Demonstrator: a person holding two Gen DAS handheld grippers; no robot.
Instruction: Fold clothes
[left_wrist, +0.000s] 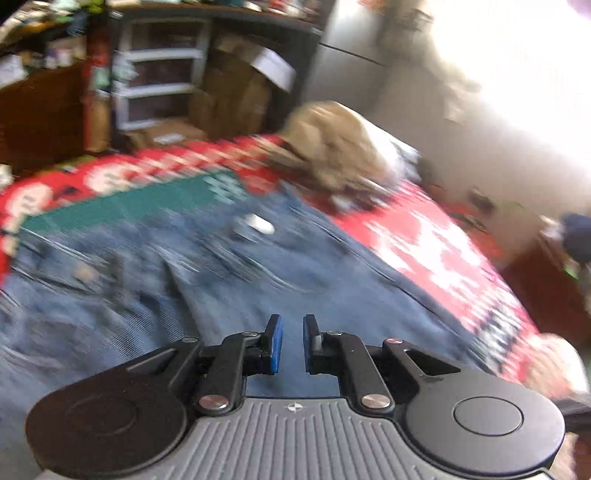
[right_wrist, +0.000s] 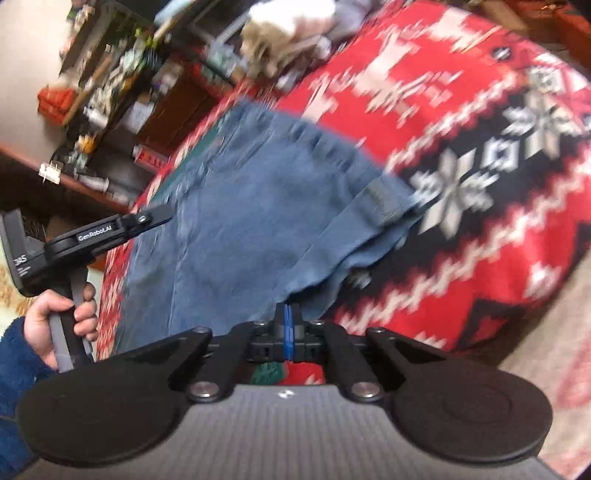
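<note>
- Big red patterned blanket (right_wrist: 461, 155) covers the bed, with white snowflake shapes and a green patch near the far edge.
- Blue jeans (right_wrist: 251, 221) lie spread across that blanket, filling the middle of both views; both views are blurred.
- A beige heap of cloth (left_wrist: 332, 144) sits on the blanket beyond the jeans.
- Right tongs (right_wrist: 289, 317) are pressed together, blue pads meeting on the near edge of the jeans, pinching the denim.
- Left tongs (left_wrist: 292, 339) hang over the jeans with a narrow gap between the pads and nothing between them.
- From the right wrist view, a hand (right_wrist: 55, 321) in a fuzzy blue sleeve (right_wrist: 14, 369) grips the left tool's handle.
</note>
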